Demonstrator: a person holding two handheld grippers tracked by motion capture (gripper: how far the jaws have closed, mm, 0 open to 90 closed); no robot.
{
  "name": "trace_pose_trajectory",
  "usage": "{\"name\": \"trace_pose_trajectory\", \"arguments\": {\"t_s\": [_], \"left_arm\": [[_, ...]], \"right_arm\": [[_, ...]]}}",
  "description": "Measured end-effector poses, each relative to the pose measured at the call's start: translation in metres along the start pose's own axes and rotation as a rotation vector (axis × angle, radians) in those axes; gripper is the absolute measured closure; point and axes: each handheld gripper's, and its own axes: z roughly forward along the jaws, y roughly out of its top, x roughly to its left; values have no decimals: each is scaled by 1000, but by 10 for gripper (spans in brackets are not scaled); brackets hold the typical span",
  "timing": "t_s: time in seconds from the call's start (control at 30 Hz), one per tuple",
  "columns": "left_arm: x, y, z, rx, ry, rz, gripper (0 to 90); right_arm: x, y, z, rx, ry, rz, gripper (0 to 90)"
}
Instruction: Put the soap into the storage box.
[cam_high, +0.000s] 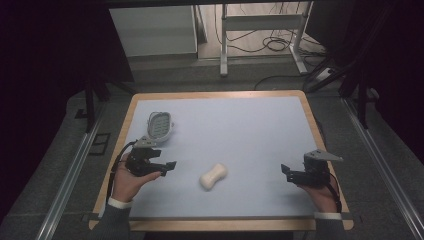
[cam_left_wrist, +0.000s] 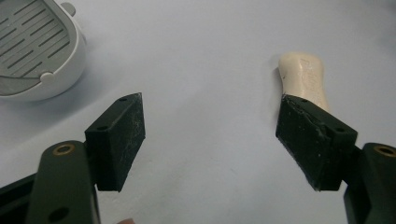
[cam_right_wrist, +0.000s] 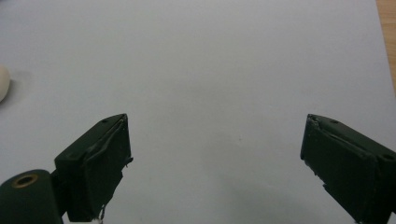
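Note:
A cream bar of soap (cam_high: 213, 175) with a pinched waist lies on the pale blue mat, near the front middle. A white slotted soap dish (cam_high: 160, 125) sits at the mat's left. My left gripper (cam_high: 167, 168) hovers between them, left of the soap, open with nothing between its jaws. In the left gripper view the soap (cam_left_wrist: 303, 77) lies just beyond the right jaw and the dish (cam_left_wrist: 37, 51) sits at the upper left. My right gripper (cam_high: 286, 172) is held at the front right, open and empty. In the right gripper view the soap's end (cam_right_wrist: 3, 81) shows at the left edge.
The wooden table rim (cam_high: 215, 94) frames the mat (cam_high: 240, 130). A white desk frame (cam_high: 260, 30) and loose cables (cam_high: 272, 45) stand on the floor behind the table. Metal rails (cam_high: 70, 170) run along both sides.

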Motion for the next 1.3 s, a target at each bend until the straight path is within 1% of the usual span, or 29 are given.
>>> {"name": "trace_pose_trajectory", "arguments": {"t_s": [0.1,0.13,0.2,0.4,0.47,0.57,0.83,1.07,1.23,1.3], "left_arm": [[-1,2,1,0,-2,-4,240],[-2,5,1,-1,-13,-7,239],[-4,8,1,2,-17,-7,240],[-10,16,3,15,-23,20,239],[-11,17,3,18,-24,20,238],[-17,22,5,29,-22,44,237],[-24,27,11,53,-24,62,232],[-32,33,21,72,-35,81,229],[-38,39,27,89,-26,91,229],[-40,41,30,93,-30,91,229]], "right_arm": [[0,0,0,-1,-2,1,82],[-1,0,0,0,-4,2,82],[-1,-1,-1,-1,-6,1,82],[-1,-1,-3,-3,-6,3,83],[-2,-1,-3,-2,-8,4,83],[-1,-1,-3,-1,-6,2,82],[-3,-2,-4,-4,-10,1,83],[-2,-2,-5,-5,-14,2,83],[-2,-2,-4,-2,-15,-2,83],[-3,-2,-4,-4,-15,0,83]]}}
